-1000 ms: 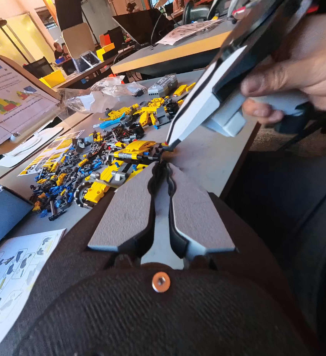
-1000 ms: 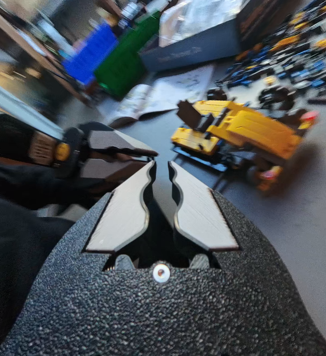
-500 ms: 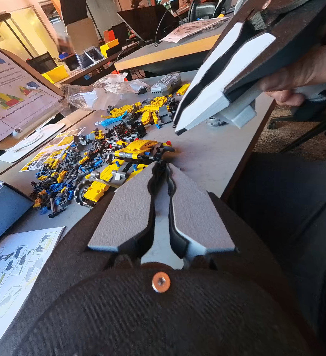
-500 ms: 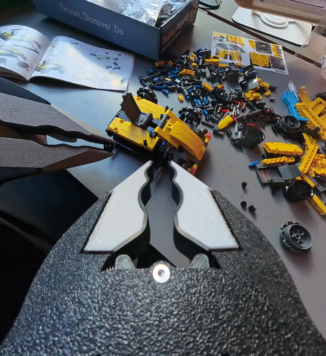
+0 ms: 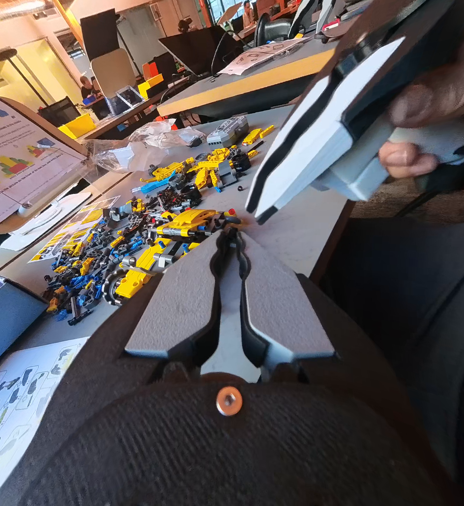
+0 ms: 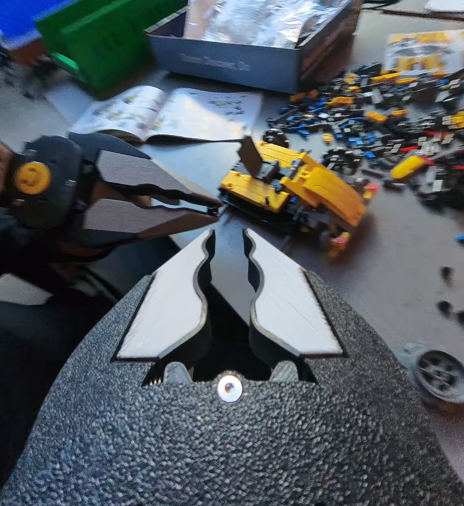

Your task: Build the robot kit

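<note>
On grey table: one yellow model, left gripper clamping it.

Two grippers; one half-built yellow model; one open booklet; one blue-grey box; loose bricks uncountable

right hand-held gripper hangs over the dark surface with a clear gap between its pale fingers, nothing in it. just ahead sits a half-built yellow brick vehicle. the left hand-held gripper comes in from the left, its tips nipped on a small black bit at the vehicle's near end. an open instruction booklet and a grey box lie beyond, a loose parts pile off right, a lone wheel near the bottom right. all a bit blurry.
</note>
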{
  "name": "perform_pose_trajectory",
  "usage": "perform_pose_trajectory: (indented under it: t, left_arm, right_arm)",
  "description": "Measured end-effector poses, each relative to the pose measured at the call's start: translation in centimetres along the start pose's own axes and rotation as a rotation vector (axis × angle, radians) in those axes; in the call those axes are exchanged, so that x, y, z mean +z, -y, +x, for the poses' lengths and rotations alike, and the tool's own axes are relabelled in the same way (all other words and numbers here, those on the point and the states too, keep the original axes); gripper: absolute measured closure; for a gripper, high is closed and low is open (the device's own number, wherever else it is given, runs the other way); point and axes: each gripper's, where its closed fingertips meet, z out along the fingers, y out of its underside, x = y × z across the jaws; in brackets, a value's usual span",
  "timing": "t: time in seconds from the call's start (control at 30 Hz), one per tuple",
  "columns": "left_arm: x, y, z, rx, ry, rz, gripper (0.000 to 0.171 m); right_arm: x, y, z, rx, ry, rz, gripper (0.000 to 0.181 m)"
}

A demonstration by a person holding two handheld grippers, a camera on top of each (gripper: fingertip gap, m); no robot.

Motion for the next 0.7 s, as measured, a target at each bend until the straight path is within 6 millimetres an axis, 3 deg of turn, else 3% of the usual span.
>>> perform_pose_trajectory:
  t: [0.2,0.7]
  left_arm:
    - [-1.0,2.0,2.1,0.102,-0.089,0.148,0.168]
    - [-1.6,2.8,1.6,0.108,-0.051,0.204,0.168]
  right_arm:
    - [0.2,1.4,-1.9,0.146,0.217,0.078,0.164]
    - [-0.6,1.4,-3.1,0.252,0.389,0.101,0.174]
